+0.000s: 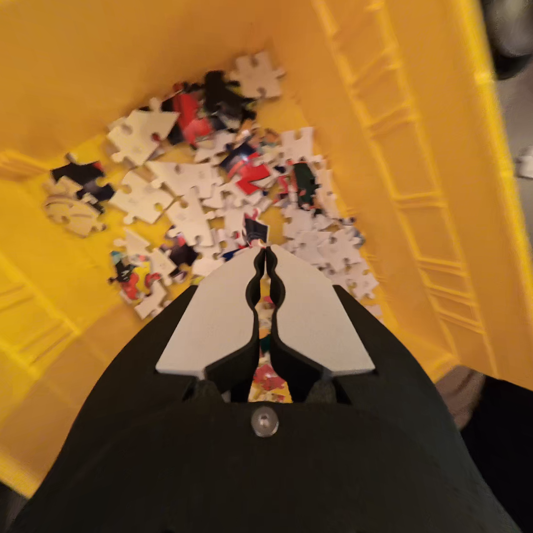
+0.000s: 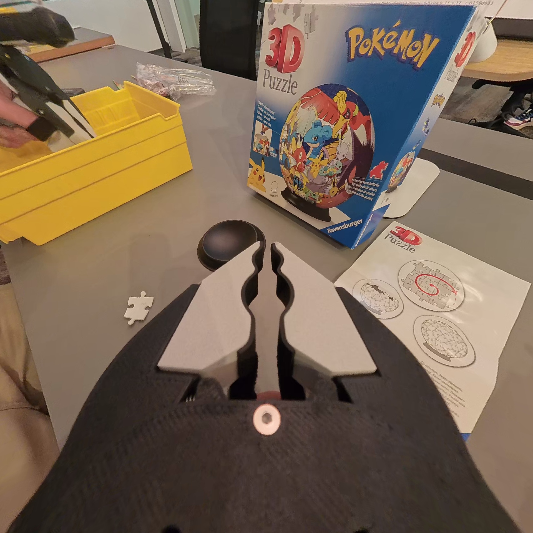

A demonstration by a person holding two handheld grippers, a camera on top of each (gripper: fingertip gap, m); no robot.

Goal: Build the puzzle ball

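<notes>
In the left wrist view my left gripper (image 1: 265,248) reaches down into a yellow bin (image 1: 403,202) over a heap of puzzle pieces (image 1: 184,184), several white side up and several printed. Its jaws are closed, and a small dark blue puzzle piece (image 1: 256,230) stands pinched at the tips. The view is blurred. The same gripper shows in the right wrist view (image 2: 86,127), dipping into the bin (image 2: 109,173). My right gripper (image 2: 266,243) hovers over the grey table (image 2: 86,288) with a narrow gap between its jaws, empty, just in front of the black round stand (image 2: 225,239).
One white puzzle piece (image 2: 140,307) lies on the table left of my right gripper. The blue puzzle box (image 2: 360,129) stands behind the stand. An instruction sheet (image 2: 432,317) lies at the right. A crumpled clear plastic bag (image 2: 176,79) lies behind the bin. A hand (image 2: 11,129) holds the left gripper. The left gripper's tips are roughly 40 cm from the right gripper's.
</notes>
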